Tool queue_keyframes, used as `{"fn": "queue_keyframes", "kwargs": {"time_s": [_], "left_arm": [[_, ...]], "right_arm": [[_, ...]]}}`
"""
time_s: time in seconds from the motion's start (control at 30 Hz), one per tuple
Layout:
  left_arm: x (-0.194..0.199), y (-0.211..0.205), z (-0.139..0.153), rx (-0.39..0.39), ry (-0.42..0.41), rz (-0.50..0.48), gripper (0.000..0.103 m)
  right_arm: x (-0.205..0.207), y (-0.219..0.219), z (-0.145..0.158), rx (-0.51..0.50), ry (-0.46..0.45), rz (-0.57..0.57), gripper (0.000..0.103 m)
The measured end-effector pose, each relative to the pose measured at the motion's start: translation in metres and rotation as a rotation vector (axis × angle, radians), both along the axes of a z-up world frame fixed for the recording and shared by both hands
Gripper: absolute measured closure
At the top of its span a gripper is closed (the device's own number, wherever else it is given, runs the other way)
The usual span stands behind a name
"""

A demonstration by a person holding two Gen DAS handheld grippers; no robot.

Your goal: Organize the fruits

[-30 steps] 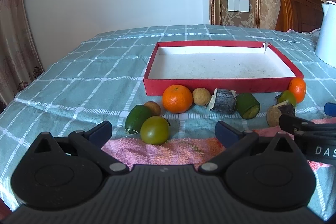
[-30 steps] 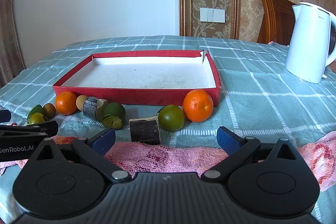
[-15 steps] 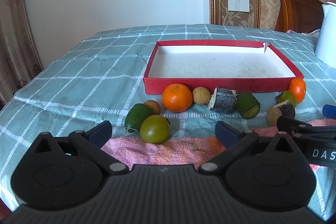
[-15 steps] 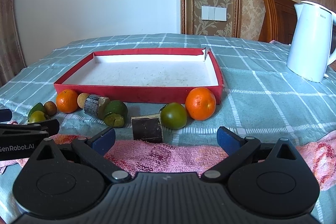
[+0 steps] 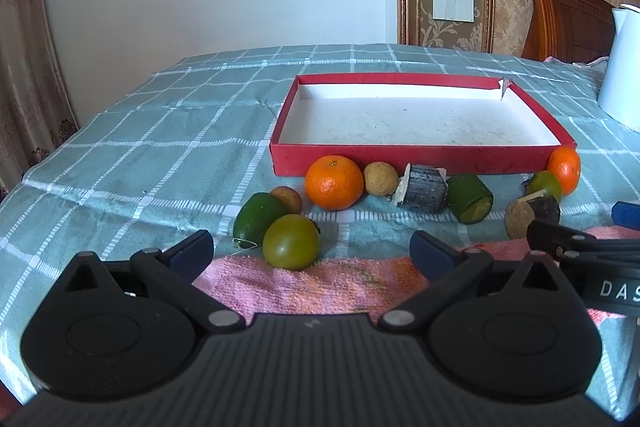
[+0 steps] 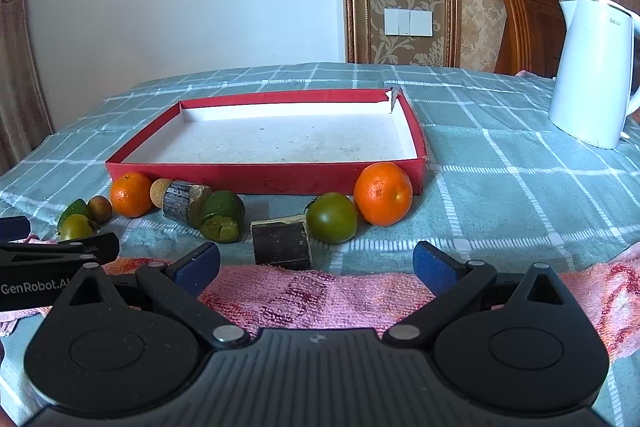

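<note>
Two hand-held grippers [image 5: 312, 247] [image 6: 316, 261] spread, red tray [image 6: 264, 179] bare

Both grippers sit low, side by side and level, pointing forward. The left gripper [image 5: 312, 253] has its jaws spread wide, blue pads [image 5: 192, 253] far apart with nothing between them. The right gripper [image 6: 316, 263] is spread just as wide and grips nothing. Each one's tip shows at the edge of the other's view.
</note>
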State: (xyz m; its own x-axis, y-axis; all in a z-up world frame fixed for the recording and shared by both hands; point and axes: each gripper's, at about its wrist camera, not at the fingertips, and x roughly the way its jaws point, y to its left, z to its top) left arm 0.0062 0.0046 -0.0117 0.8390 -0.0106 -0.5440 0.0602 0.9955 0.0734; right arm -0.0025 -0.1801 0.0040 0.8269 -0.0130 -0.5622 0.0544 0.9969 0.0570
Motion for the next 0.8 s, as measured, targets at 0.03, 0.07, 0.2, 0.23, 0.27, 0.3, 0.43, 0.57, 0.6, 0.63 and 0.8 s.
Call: {"fn": "queue_keyframes", "kwargs": {"time_s": [0.03,0.07,0.2,0.23,0.27,0.3,0.43,0.57,0.6,0.63,0.8], "left_arm": [[0.000,0.000,0.000,0.000,0.001,0.000,0.000],[0.000,0.000,0.000,0.000,0.001,0.000,0.000],[0.000,0.000,0.000,0.000,0.001,0.001,0.000],[0.000,0.000,0.000,0.000,0.002,0.002,0.000],[-0.001,0.000,-0.001,0.000,0.001,0.002,0.000],[-0.001,0.000,-0.001,0.001,0.000,0.003,0.000],[-0.001,0.003,-0.002,-0.004,-0.003,0.004,0.000],[-0.002,0.006,-0.003,-0.002,-0.007,0.002,0.000],[-0.003,0.007,-0.004,-0.001,-0.007,-0.001,0.000],[-0.003,0.008,-0.004,-0.002,-0.009,-0.003,0.000],[-0.004,0.013,-0.007,-0.016,-0.010,-0.004,0.000]], "right_arm": [[0.000,0.000,0.000,0.001,0.001,0.000,0.000],[0.000,0.000,0.000,0.001,0.001,0.000,0.000],[0.000,-0.001,-0.001,0.002,0.000,0.001,0.000],[0.000,-0.001,0.000,0.001,0.000,-0.001,0.000],[0.000,-0.001,-0.001,0.002,0.001,-0.002,0.000],[0.000,-0.002,-0.001,0.004,0.003,-0.003,0.000],[-0.001,-0.006,-0.002,0.008,0.001,-0.006,0.000],[-0.006,-0.012,-0.001,0.008,-0.018,0.005,0.000],[-0.008,-0.014,-0.001,0.012,-0.019,0.008,0.000],[-0.009,-0.016,-0.002,0.014,-0.022,0.011,0.000],[-0.010,-0.022,-0.003,0.039,-0.033,0.021,0.000]]}}
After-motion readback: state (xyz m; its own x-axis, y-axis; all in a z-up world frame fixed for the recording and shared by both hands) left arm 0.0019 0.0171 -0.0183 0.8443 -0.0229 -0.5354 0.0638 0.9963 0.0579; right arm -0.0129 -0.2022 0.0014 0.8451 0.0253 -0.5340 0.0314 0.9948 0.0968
